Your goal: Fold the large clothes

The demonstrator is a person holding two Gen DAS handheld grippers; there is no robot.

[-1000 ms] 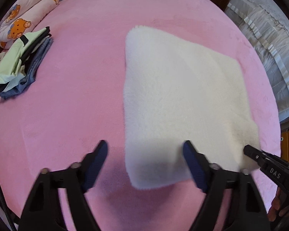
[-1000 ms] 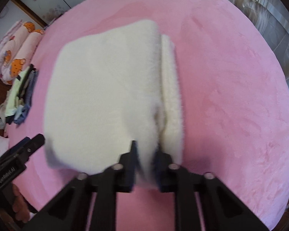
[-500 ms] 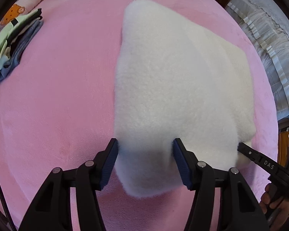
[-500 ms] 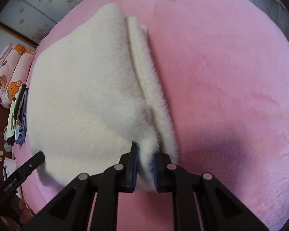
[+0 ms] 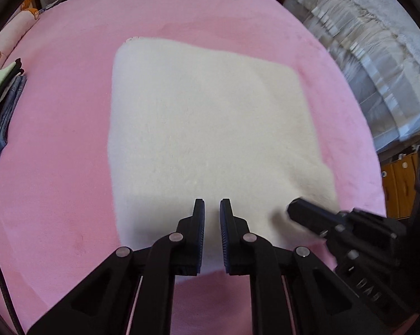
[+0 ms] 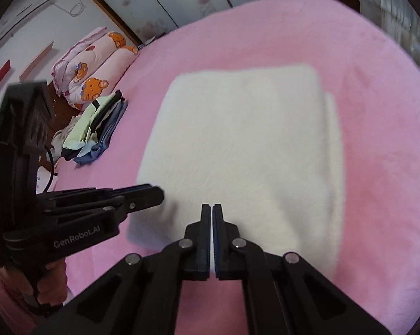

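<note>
White fleece garment (image 5: 204,128) lies folded flat on pink bed (image 5: 56,167); left tool (image 5: 212,209) just closed, nearly together, empty; right tool (image 6: 212,212) together, empty; near hem should be regripped evenly

Cream fleece garment (image 5: 210,128) on plain pink blanket (image 5: 59,150)

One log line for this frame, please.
task: fold large clothes | white fleece: folded, flat on pink bed | left tongs: just closing, nearly shut, grip unclear | right tongs: shut, grip unclear
</note>
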